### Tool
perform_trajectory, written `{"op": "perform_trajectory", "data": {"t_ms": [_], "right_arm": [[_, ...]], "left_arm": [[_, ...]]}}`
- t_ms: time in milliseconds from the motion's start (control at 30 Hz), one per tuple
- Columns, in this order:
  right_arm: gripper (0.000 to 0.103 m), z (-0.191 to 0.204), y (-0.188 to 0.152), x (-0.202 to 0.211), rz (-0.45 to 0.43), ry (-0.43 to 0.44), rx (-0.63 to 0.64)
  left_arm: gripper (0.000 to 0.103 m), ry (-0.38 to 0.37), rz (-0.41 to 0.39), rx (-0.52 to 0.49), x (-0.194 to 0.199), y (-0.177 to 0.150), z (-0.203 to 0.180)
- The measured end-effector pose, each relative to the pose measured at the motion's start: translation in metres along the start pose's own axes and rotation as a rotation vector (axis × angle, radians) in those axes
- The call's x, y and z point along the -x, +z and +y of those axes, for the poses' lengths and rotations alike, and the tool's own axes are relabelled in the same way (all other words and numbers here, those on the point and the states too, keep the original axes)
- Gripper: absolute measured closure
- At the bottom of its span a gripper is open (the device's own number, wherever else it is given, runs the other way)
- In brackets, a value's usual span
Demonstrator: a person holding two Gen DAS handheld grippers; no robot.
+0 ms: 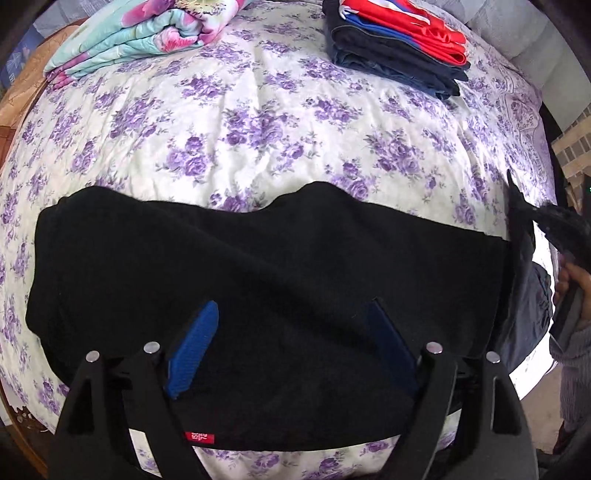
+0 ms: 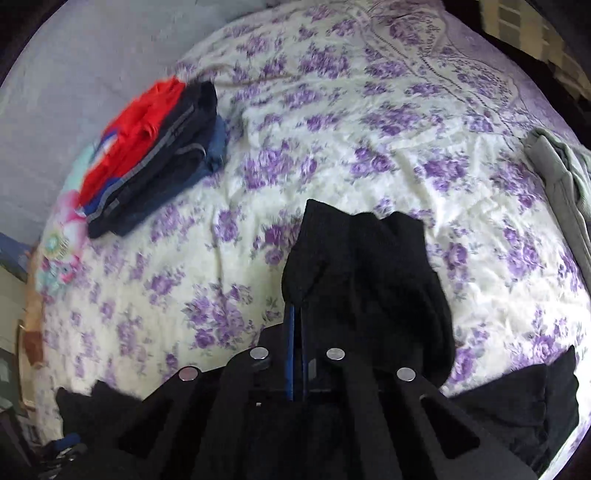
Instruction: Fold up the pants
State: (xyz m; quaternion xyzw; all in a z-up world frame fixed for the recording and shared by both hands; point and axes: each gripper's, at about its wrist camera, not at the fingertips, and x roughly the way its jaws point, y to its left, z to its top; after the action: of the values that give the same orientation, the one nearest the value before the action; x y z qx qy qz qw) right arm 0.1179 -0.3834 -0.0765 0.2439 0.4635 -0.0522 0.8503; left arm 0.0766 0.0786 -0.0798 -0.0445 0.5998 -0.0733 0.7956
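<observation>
The black pants (image 1: 258, 280) lie folded across the near part of the bed (image 1: 258, 122), which has a white cover with purple flowers. The cloth is so dark that its folds are hard to see. A small red tag (image 1: 199, 437) shows at the near edge.

The left hand-held gripper (image 1: 291, 343) hangs over the pants with its 2 blue fingers (image 1: 194, 347) spread wide, and nothing is pinched between them. The right hand-held gripper (image 2: 297, 332) is clenched on a bunch of the black pants (image 2: 362, 280), which stands up and hides its fingertips. In the left wrist view it is cut off at the right edge.

Far back sit a stack of folded clothes (image 1: 399, 48), red on top, and a flowery blanket (image 1: 140, 33). A grey garment (image 2: 557, 177) lies at the bed's right side, partly cut off.
</observation>
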Motion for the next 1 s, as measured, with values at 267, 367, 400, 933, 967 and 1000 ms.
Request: {"op": "perform_trajectory", "data": {"t_ms": [267,367,400,933,967,1000], "right_arm": [[0.100,-0.139,-0.073,0.128,-0.180,0.174,-0.389],[0.100,-0.181,-0.116,0.112,-0.112,0.133,-0.494],[0.100,-0.192,-0.125,0.101,-0.094,0.141,-0.538],[0.100,-0.233,-0.166,0.095,-0.022,0.187,-0.603],[0.097,-0.234,-0.170,0.095,-0.018,0.214,-0.611],[0.096,-0.232,-0.168,0.098,-0.020,0.220,-0.593]], "left_arm": [[0.019,0.024,-0.008,-0.189,0.003,0.005,-0.063],[0.018,0.027,0.015,-0.249,-0.002,0.003,-0.087],[0.018,0.027,0.025,-0.265,-0.004,0.003,-0.095],[0.015,0.013,0.054,-0.430,-0.010,-0.018,-0.175],[0.015,0.013,0.058,-0.443,-0.011,-0.020,-0.180],[0.015,0.011,0.062,-0.457,-0.012,-0.023,-0.184]]}}
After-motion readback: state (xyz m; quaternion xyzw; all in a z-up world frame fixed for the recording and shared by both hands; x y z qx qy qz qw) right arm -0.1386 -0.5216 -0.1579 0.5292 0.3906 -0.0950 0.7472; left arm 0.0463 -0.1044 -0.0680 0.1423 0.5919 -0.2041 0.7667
